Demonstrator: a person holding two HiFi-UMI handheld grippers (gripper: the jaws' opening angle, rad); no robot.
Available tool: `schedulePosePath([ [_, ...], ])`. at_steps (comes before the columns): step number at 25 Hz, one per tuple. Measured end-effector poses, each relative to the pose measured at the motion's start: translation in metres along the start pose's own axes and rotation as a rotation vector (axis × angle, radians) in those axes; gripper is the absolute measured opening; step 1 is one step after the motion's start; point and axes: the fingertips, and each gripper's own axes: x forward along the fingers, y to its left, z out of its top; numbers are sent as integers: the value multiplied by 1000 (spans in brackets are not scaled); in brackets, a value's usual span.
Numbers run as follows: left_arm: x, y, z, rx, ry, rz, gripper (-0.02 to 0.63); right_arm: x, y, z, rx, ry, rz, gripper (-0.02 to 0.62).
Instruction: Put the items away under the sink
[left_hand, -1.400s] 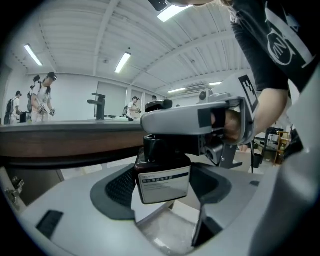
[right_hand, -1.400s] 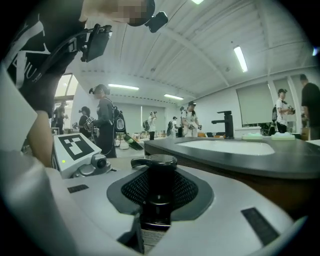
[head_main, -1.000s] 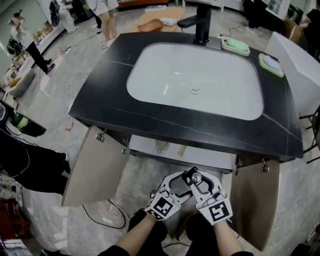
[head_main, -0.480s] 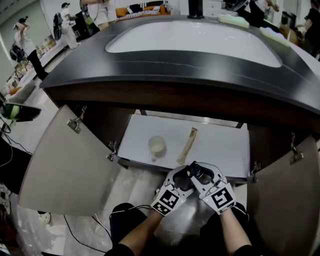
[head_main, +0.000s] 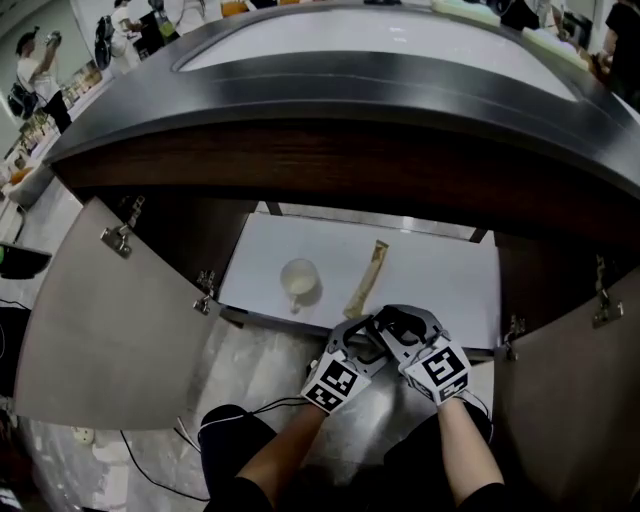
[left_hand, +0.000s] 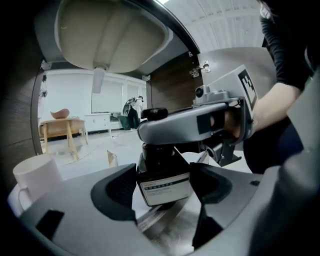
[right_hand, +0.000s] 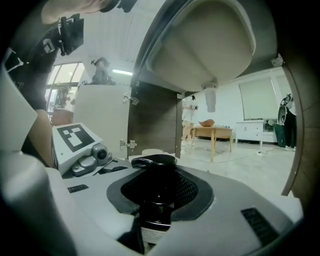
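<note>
Bottle (left_hand: 162, 172), dark, labelled, at cabinet shelf (head_main: 450, 290) front edge. Left gripper (head_main: 360, 347) jaws pinch body; right gripper (head_main: 397, 326) jaws clamp neck. Cup (head_main: 298, 277), sachet (head_main: 366, 279) farther in.

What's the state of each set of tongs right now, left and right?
Left tongs: closed on the bottle, at its labelled body.
Right tongs: closed on the same bottle, just below its cap.

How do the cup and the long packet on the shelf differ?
The cup is white and round; the packet is tan and slim. The cup stands upright; the packet lies flat. The cup sits left of the packet. Both rest on the white shelf, apart.
</note>
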Motion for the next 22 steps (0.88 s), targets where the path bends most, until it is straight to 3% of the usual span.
schedulePosePath([
  [6,6,12,-8,-10,11,46,333,9,-10,-11,-3,16,-24,104],
  [13,-2,11,-9,-44,-10,107,282,4,-24,-15,-14,4,-48,104],
  [14,-3,8,-7,-36,-15,107,265,4,-26,-14,-14,6,-57,104],
  [17,-1,-6,-5,-5,-32,99,47,5,-32,-15,-7,16,-80,104],
  [22,4,-5,-5,-61,-55,106,18,5,-38,-17,-20,43,-112,106],
])
